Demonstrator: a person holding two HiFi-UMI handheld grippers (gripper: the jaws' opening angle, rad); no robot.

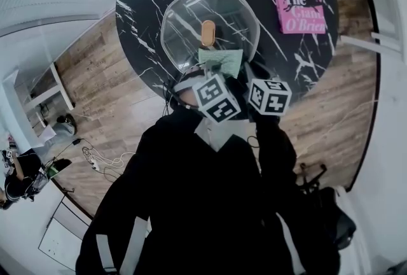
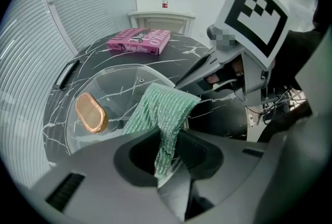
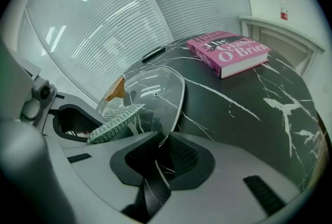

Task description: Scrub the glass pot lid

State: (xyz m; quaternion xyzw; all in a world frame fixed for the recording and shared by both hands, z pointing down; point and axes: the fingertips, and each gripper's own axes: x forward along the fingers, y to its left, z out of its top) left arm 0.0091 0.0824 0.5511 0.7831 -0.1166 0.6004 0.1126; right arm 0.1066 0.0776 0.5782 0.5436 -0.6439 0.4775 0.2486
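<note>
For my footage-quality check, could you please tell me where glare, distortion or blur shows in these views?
Head view: fisheye bows the floor planks; light streaks glare on the glass lid. Left gripper view: the green cloth is sharp; a mosaic patch sits upper right. Right gripper view: bright strips reflect in the lid; the pink book is crisp.

One overhead, two low; lid [image 1: 187,22] shared
</note>
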